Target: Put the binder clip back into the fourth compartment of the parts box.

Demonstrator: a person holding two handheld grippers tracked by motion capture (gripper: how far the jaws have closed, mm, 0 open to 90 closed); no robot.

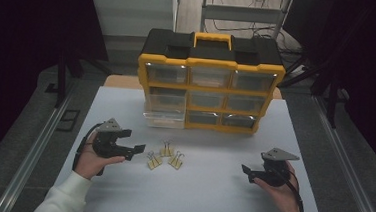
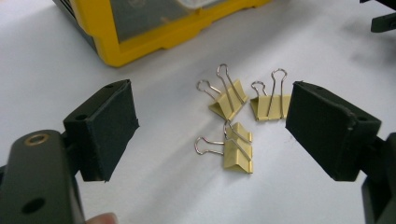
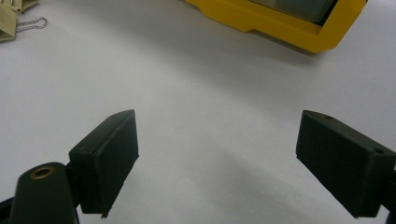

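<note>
White tabletop lies bare between left tool and right tool.

Binder clips: yellow painted metal, shiny wire handles; table matt white.

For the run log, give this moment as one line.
left gripper open near binder clips | right gripper open, apart | organizer drawer out

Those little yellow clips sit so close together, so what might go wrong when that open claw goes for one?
The three binder clips lie nearly touching, so the open left gripper might catch two at once or knock a neighbour away. Their thin wire handles stick out, so a grip there may slip. The pulled-out drawer looks narrow, so a drop could miss.
</note>
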